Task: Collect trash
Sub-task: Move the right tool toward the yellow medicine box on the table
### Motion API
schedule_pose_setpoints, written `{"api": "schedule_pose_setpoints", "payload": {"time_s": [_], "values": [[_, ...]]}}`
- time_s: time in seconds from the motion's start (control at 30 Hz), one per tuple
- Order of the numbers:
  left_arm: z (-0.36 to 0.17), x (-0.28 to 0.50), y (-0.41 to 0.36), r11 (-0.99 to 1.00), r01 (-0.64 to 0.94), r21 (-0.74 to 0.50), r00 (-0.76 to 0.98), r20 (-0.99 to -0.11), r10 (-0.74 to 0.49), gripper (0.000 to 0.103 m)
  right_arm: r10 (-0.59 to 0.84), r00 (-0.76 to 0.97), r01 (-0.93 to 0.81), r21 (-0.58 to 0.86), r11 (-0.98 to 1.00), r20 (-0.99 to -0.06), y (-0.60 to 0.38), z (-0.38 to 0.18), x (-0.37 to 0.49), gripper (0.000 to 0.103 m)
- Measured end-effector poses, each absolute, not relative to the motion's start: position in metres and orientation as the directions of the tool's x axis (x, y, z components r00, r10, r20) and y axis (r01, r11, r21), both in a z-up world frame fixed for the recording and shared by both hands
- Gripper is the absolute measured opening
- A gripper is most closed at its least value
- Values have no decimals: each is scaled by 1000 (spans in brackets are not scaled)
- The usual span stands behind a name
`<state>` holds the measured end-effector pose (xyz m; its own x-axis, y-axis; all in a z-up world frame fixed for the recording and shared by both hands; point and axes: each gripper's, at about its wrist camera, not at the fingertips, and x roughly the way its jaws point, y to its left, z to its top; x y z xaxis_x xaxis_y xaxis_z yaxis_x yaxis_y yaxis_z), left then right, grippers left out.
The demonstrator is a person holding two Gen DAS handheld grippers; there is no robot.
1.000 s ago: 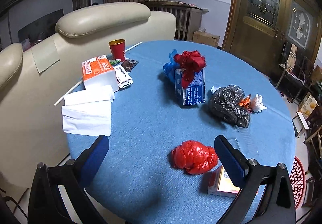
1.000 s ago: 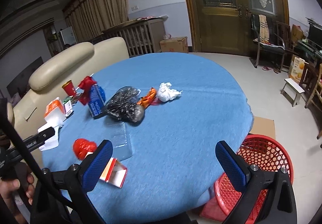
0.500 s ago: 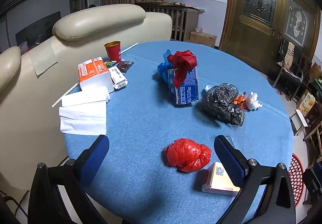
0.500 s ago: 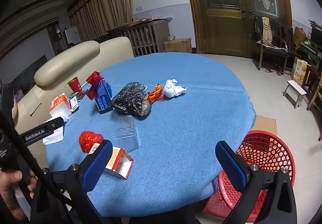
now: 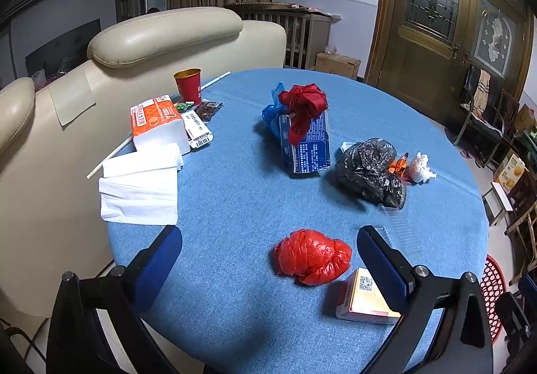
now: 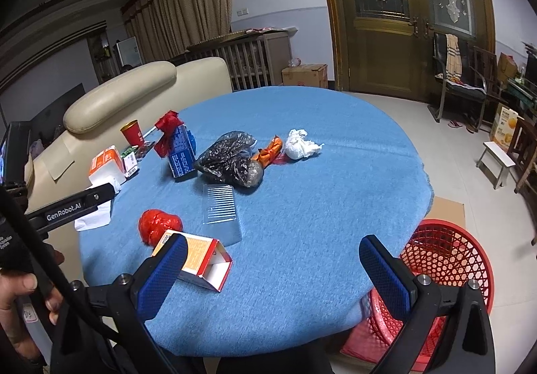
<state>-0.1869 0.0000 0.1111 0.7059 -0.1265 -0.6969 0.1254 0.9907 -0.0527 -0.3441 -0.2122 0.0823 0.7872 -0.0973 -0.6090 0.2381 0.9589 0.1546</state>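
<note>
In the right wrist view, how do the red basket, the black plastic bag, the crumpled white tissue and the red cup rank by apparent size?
1. red basket, though nearest the camera
2. black plastic bag
3. crumpled white tissue
4. red cup, farthest away, so its true size is uncertain

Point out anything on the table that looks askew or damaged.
The small carton near the front edge lies on its side with its end flap open, beside the crumpled red bag. A dark red smear marks the cloth by the white tissue wad.
</note>
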Motion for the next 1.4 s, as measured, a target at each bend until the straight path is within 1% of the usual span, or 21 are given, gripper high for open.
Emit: {"api": "schedule_pose_setpoints", "payload": {"time_s": [0.37, 0.63, 0.8, 0.9, 1.0, 1.17, 1.33, 1.4], "values": [[113, -189, 11, 992, 109, -55, 717, -688, -117, 103, -85, 792, 212, 143, 967, -605, -205, 81, -345, 103], [104, -188, 27, 994, 90, -65, 709, -697, -109, 103, -4, 781, 117, 140, 983, -625, -192, 70, -338, 103], [97, -188, 35, 994, 79, -76, 700, -706, -110, 103, 70, 749, 27, 136, 990, -659, -181, 59, -327, 103], [95, -188, 39, 994, 79, -79, 698, -708, -112, 103, 126, 736, -60, 121, 991, -665, -173, 55, -317, 103], [92, -188, 44, 994, 78, -82, 695, -710, -113, 103, 166, 717, -154, 79, 985, -677, -165, 53, -304, 103], [87, -187, 53, 994, 69, -87, 690, -715, -110, 103, 232, 644, -341, -3, 940, -729, -146, 47, -274, 103], [79, -185, 60, 994, 59, -92, 678, -727, -107, 103, 235, 585, -460, -80, 884, -776, -131, 36, -247, 103], [76, -184, 62, 994, 56, -92, 672, -733, -106, 103, 219, 567, -489, -110, 865, -794, -126, 30, -238, 100]]}}
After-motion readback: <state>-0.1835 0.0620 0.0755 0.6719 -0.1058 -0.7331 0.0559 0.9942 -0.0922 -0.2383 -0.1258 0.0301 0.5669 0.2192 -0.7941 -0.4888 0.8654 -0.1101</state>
